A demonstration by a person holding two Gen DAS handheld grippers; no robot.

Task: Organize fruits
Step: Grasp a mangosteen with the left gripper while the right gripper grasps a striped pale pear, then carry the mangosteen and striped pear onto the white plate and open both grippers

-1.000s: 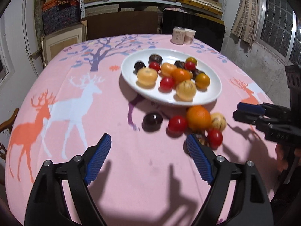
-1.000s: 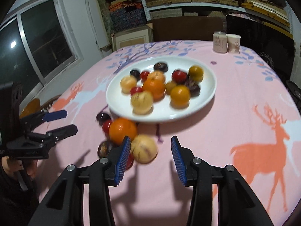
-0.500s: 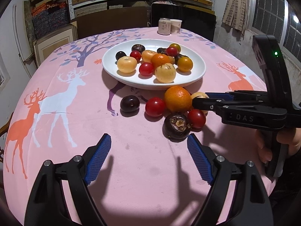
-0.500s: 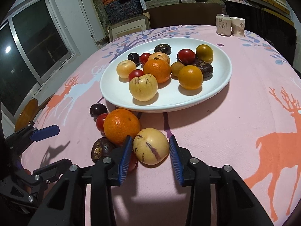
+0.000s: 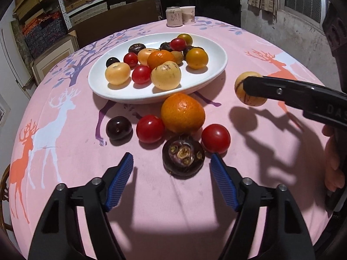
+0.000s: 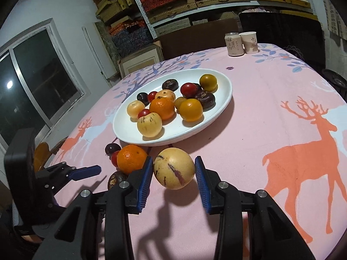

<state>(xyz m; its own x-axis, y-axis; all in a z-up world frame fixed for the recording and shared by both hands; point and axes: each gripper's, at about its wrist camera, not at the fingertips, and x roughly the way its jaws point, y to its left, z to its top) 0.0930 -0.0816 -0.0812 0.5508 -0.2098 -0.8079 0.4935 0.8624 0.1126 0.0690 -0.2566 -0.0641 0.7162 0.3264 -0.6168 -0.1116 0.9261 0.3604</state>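
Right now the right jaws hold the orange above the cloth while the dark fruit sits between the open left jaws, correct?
Not the orange. The right gripper holds the pale yellow streaked fruit, as the right wrist view shows. The orange lies on the cloth. The rest stands, though the left jaws are closing.

The left gripper (image 5: 171, 164) filled the bottom of the left wrist view, angled downward, its blue-padded jaws closing but still apart, with nothing pressed between them. In the right wrist view it showed at the lower left. The right gripper (image 6: 173, 173) reached up from the bottom of its own view, jaws clamped on a pale yellow striped fruit (image 6: 174, 168) held off the worktop. At the right edge of the left wrist view, a hand (image 5: 334, 158) gripped its handle.
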